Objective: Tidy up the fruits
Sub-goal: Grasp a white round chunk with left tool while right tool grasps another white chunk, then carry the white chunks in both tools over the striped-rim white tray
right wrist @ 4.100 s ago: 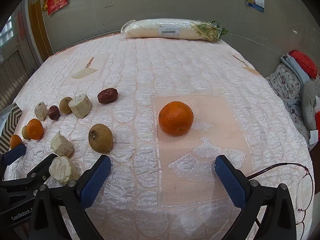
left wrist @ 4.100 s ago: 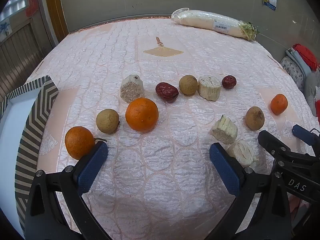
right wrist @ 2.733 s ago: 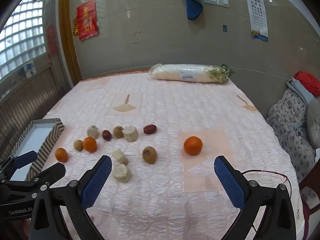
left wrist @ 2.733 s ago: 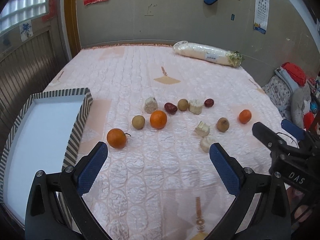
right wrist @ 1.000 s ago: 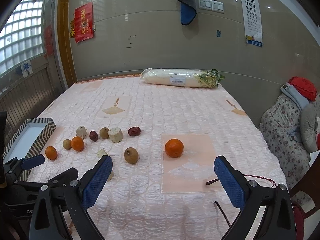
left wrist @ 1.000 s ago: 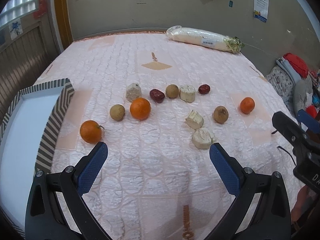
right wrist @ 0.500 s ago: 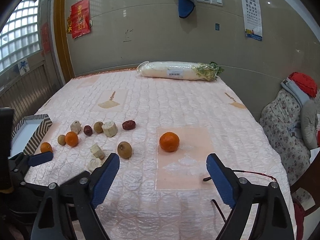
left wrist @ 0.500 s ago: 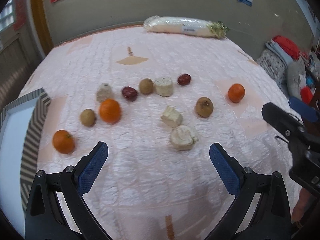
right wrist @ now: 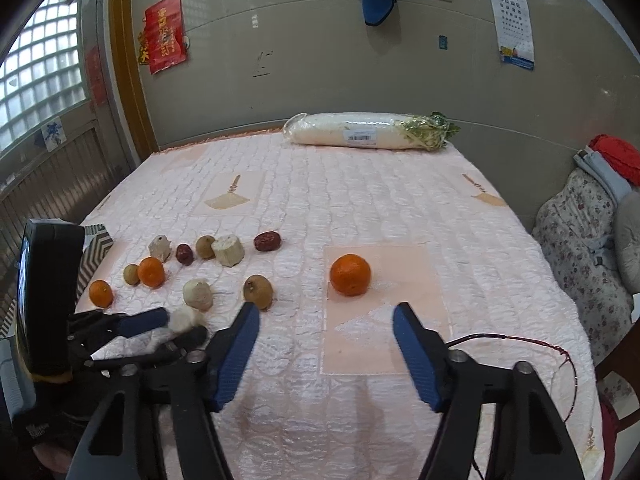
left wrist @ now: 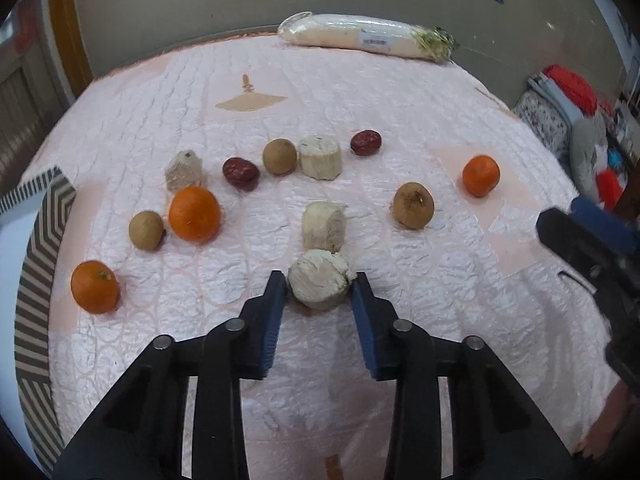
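On the pink quilted cloth lie several oranges, brown round fruits, red dates and pale chunks. My left gripper points down at the nearest pale chunk. Its jaws are closing and both blue pads touch the chunk's sides. The right wrist view shows that chunk in the left gripper at the lower left. My right gripper hovers over the cloth with its jaws closing and nothing between them. An orange sits just beyond its fingertips, and a brown fruit lies by its left fingertip.
A striped-rim tray stands at the left edge of the cloth. A wrapped white radish lies along the far edge. Another pale chunk sits right behind the gripped one. Bedding is piled on a chair at the right.
My left gripper has dropped toward the nearest pale chunk and its jaws have gone from wide apart to touching it. The right gripper's jaws have narrowed.
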A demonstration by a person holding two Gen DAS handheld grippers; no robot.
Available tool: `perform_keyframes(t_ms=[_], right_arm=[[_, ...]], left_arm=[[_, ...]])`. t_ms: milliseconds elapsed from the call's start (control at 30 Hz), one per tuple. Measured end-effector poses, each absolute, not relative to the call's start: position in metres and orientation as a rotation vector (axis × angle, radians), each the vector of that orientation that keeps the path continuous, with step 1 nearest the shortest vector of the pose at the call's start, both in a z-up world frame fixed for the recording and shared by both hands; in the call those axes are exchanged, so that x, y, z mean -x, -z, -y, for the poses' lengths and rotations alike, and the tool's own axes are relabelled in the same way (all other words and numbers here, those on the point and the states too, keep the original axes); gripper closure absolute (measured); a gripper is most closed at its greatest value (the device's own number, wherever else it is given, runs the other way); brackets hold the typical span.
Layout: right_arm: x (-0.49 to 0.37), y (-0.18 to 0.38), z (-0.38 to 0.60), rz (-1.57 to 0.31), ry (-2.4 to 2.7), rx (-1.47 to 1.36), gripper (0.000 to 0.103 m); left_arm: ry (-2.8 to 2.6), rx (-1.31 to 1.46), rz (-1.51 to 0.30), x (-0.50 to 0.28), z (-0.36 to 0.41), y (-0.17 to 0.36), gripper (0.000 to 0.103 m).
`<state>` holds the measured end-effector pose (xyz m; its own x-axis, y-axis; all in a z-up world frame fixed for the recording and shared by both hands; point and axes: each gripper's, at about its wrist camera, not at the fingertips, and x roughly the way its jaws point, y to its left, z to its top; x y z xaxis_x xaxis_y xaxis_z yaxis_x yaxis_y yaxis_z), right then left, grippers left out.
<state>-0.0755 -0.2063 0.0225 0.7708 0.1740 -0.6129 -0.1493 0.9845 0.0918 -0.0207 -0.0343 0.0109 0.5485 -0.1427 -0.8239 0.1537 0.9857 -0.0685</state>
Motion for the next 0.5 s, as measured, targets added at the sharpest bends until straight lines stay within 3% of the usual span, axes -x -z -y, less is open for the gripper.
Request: perform_keyframes(t_ms=[500], right_arm=[[0.067,-0.006,0.159,-0.74,-0.403,-0.042,0.043]], left_arm=[[0.108,-0.001,-0.948,0.052,-0.001,-0.039,0.072]])
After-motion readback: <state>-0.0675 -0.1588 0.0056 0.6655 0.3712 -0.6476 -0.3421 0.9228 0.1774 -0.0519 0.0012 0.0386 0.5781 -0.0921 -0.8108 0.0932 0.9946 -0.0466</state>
